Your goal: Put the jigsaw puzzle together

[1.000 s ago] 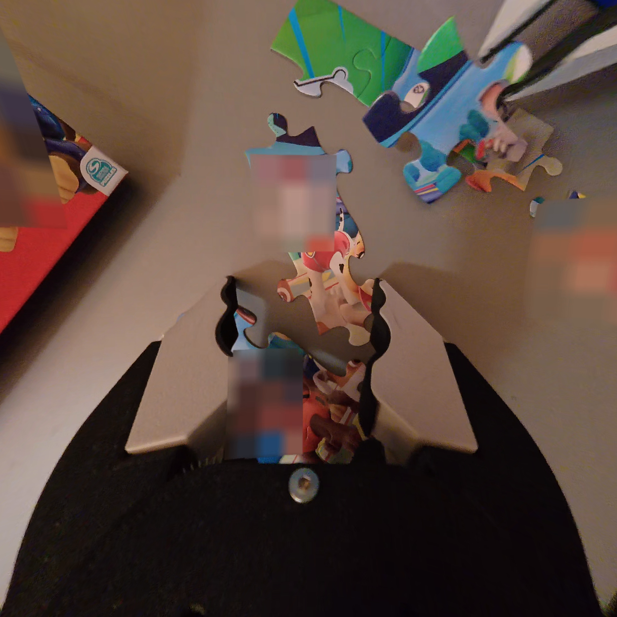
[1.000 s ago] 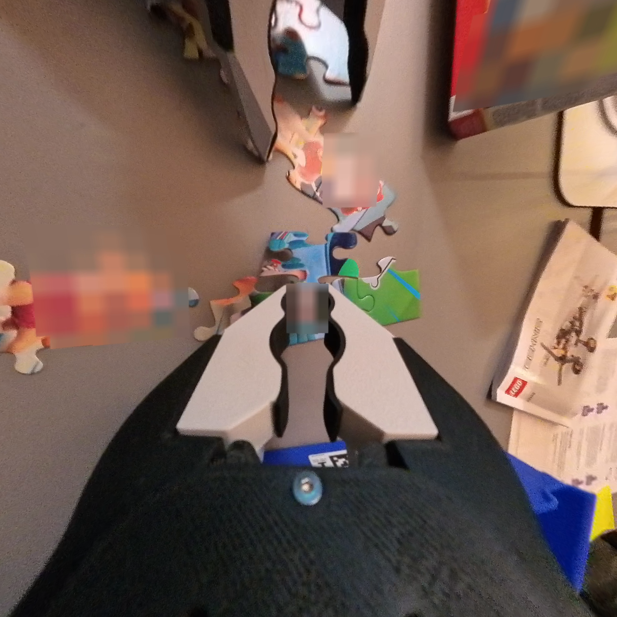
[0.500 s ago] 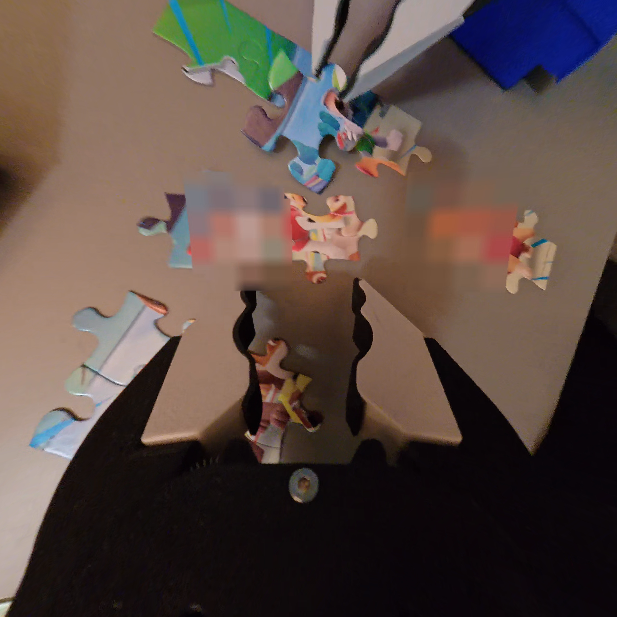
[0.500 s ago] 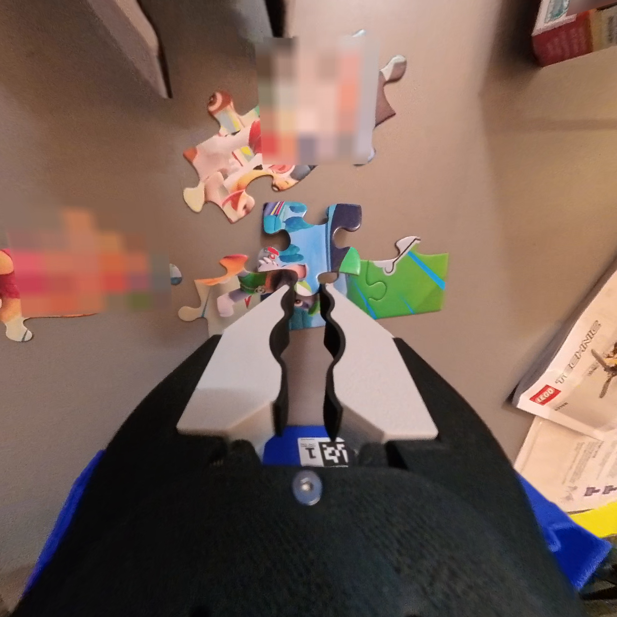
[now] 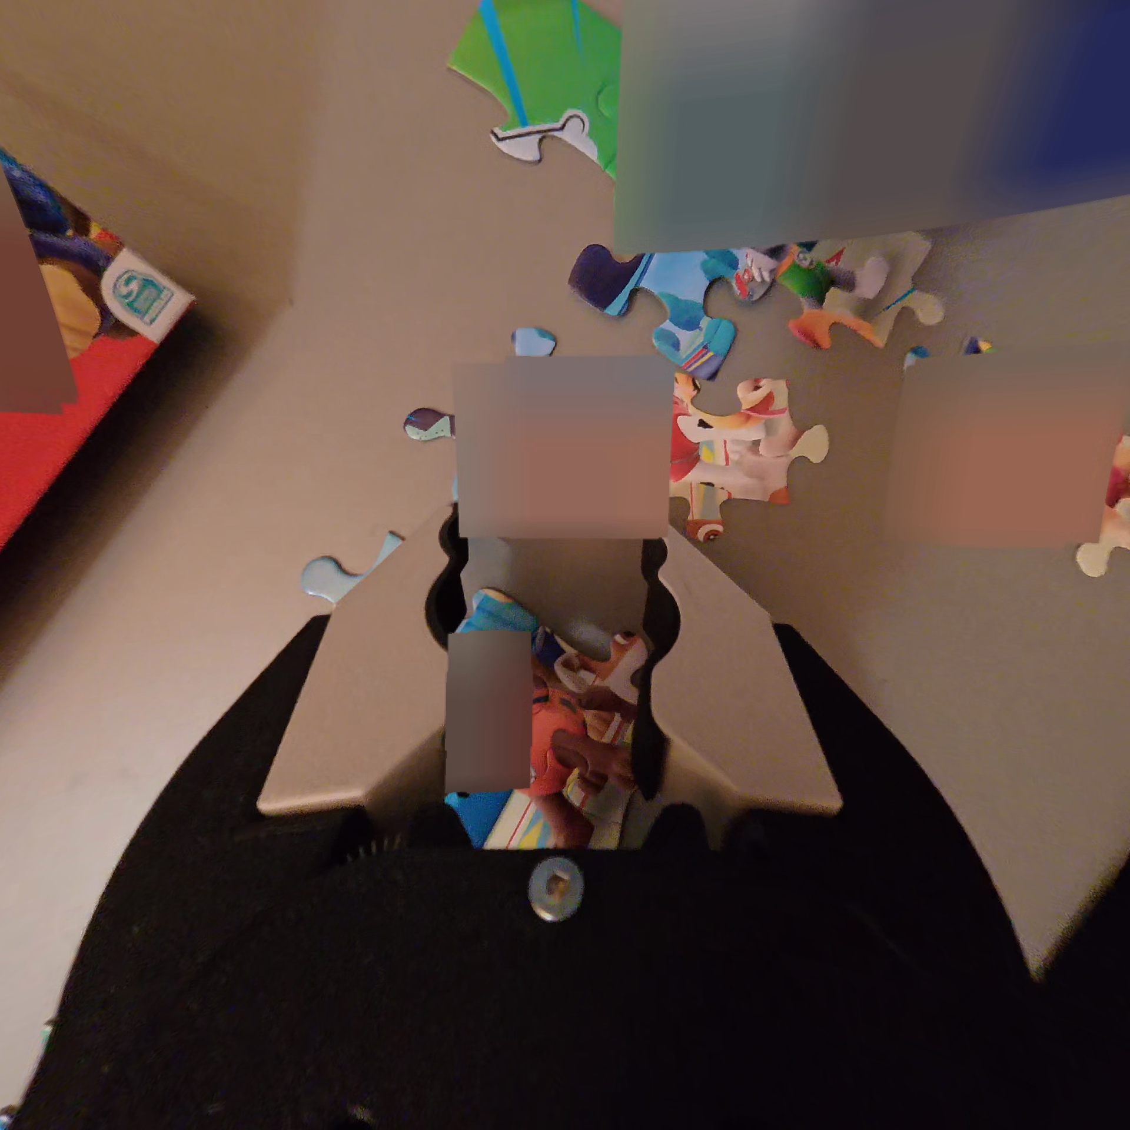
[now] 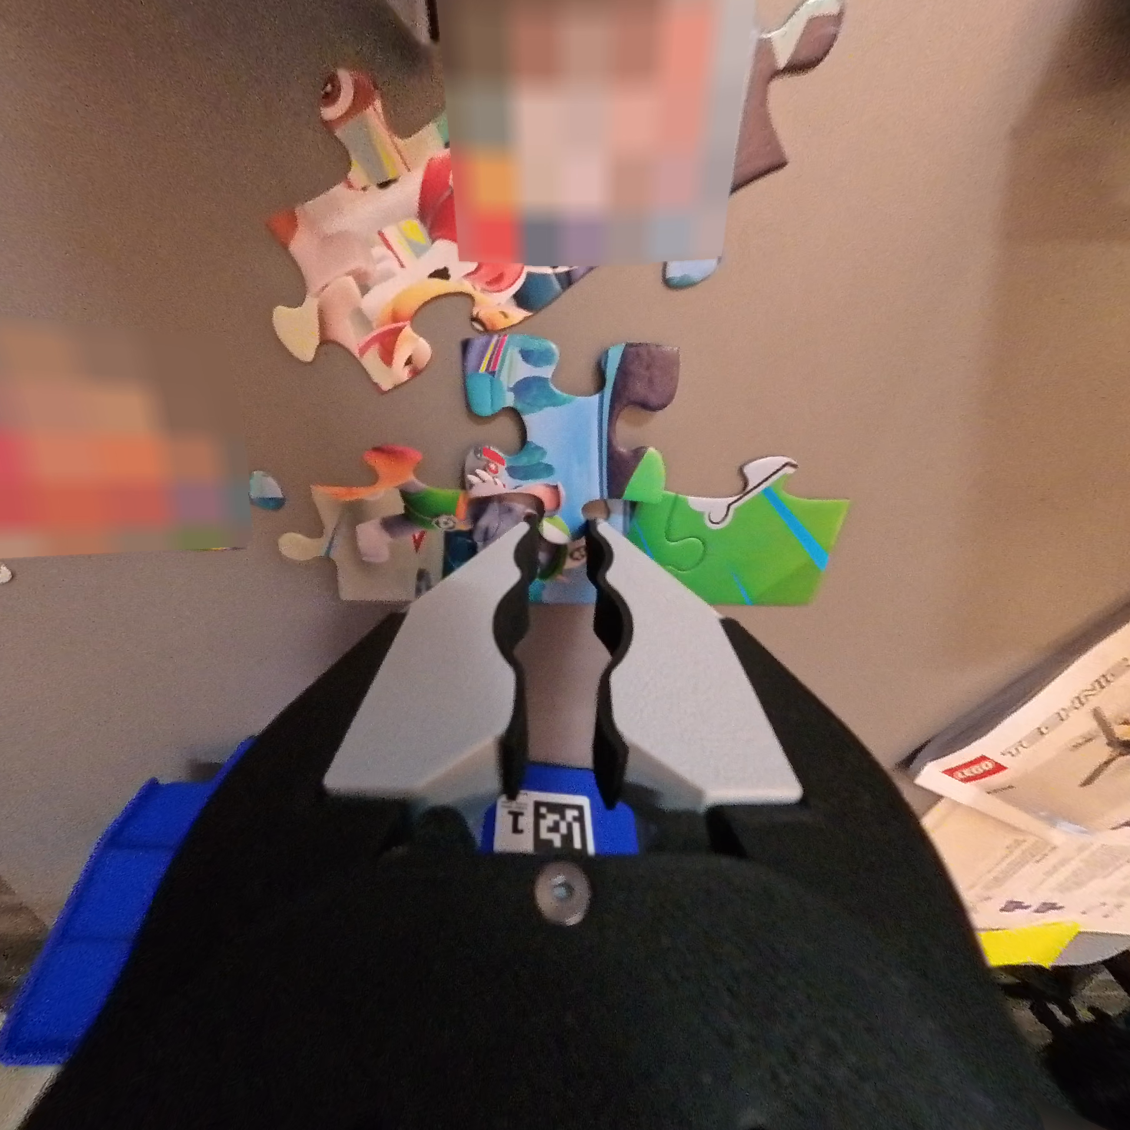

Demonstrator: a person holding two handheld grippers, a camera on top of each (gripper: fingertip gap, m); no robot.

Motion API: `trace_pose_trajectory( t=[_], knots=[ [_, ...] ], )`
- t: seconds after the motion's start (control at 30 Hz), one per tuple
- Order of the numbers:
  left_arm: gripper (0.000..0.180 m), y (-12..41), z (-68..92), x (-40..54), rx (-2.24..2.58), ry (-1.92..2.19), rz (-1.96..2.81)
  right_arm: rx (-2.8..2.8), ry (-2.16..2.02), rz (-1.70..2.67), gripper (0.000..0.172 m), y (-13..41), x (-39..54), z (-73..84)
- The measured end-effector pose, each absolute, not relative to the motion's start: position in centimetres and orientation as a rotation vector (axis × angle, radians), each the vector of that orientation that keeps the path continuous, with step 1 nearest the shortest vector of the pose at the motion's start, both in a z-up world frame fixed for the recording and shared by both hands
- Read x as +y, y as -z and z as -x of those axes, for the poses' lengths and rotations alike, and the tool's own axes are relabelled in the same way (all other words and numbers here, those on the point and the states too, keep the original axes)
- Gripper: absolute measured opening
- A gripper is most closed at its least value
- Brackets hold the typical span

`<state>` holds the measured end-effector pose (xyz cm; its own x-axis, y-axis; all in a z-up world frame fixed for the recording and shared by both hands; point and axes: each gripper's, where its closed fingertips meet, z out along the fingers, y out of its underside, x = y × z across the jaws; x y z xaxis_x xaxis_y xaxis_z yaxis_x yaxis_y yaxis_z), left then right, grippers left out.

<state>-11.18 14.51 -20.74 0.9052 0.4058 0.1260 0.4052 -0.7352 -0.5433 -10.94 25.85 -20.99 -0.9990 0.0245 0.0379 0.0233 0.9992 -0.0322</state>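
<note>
while both tools hang low over the grey table (image 6: 917, 306), left gripper (image 5: 553, 544) spread wide above an orange puzzle piece (image 5: 581, 721), pads clear of it, right gripper (image 6: 559, 532) narrowly parted, tips on the blue piece (image 6: 568, 440), gripping nothing, green piece (image 6: 752, 544) alongside

Flat cardboard jigsaw pieces on a grey tabletop (image 6: 917, 306): green two-piece section (image 6: 746, 544), touching blue cartoon piece (image 6: 562, 428); pale orange-tabbed piece (image 6: 367, 526) just beside; white-and-red piece (image 6: 367, 269) apart.
</note>
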Motion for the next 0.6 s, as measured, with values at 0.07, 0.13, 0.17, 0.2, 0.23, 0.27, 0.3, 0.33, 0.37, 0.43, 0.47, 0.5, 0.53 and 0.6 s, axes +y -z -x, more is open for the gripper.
trace_pose_trajectory(
  t=[0.07,0.13,0.17,0.2,0.23,0.27,0.3,0.33,0.37,0.43,0.47,0.5,0.53,0.6],
  knots=[
    [0.055,19.9,11.2,14.6,-0.584,0.04,2.428,-3.083,-0.053,0.038,0.013,20.7,25.9,11.2],
    [0.056,18.4,10.9,15.5,-0.546,0.083,2.349,-3.067,-0.056,0.057,0.018,20.2,26.2,11.3],
    [0.056,17.7,10.6,16.1,-0.514,0.106,2.315,-3.065,-0.071,0.08,0.02,19.9,26.2,11.1],
    [0.056,17.3,10.4,16.5,-0.488,0.118,2.296,-3.057,-0.092,0.112,0.022,19.5,26.3,10.9],
    [0.056,17.0,10.2,17.0,-0.464,0.121,2.287,-3.037,-0.108,0.153,0.023,19.1,26.5,10.8],
    [0.056,16.9,10.0,17.5,-0.434,0.127,2.286,-2.996,-0.115,0.207,0.023,18.5,26.7,10.8],
    [0.056,16.9,9.8,18.0,-0.41,0.132,2.294,-2.937,-0.122,0.282,0.023,17.8,27.0,10.9],
    [0.057,17.1,9.7,18.5,-0.391,0.139,2.305,-2.866,-0.139,0.386,0.021,16.9,27.3,10.9],
    [0.058,17.3,9.5,19.0,-0.371,0.148,2.315,-2.793,-0.175,0.528,0.021,15.9,27.3,10.7],
    [0.059,17.7,9.3,20.1,-0.347,0.167,2.341,-2.688,-0.36,0.852,0.027,14.2,26.0,9.0],
    [0.059,17.8,9.2,20.7,-0.339,0.172,2.354,-2.637,-0.514,0.991,0.031,13.4,24.6,8.0],
    [0.059,17.9,9.1,21.3,-0.329,0.169,2.363,-2.554,-0.693,1.104,0.032,12.5,23.2,7.4],
    [0.059,17.9,9.3,21.9,-0.316,0.153,2.373,-2.449,-0.86,1.188,0.035,11.8,22.2,7.1],
    [0.059,18.4,9.9,22.9,-0.288,0.077,2.4,-2.185,-1.033,1.326,0.036,11.6,22.2,7.3]
  ],
)
